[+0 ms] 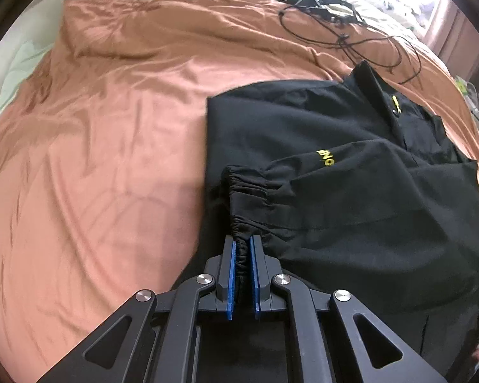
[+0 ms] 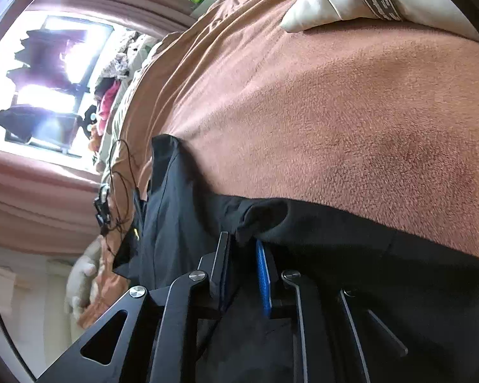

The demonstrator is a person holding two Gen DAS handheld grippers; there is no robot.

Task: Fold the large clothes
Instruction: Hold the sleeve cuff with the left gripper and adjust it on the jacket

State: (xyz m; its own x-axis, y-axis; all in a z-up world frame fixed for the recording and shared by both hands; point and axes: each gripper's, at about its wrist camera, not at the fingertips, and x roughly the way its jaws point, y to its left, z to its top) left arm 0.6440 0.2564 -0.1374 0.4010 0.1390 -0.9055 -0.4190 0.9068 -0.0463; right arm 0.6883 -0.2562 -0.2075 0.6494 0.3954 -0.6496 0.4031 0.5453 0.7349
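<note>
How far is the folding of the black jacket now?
Done: one sleeve lies folded across the jacket on the blanket. In hand: the left gripper is shut on the elastic hem, and the right gripper pinches black cloth. Left: the lower part is not yet folded up toward the collar.

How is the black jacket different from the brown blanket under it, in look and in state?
The black jacket is smooth, with yellow lettering; the brown blanket is plain and wrinkled. The jacket is partly folded and gripped at its elastic hem by the left gripper; the blanket lies spread, untouched. Both are on the bed.
</note>
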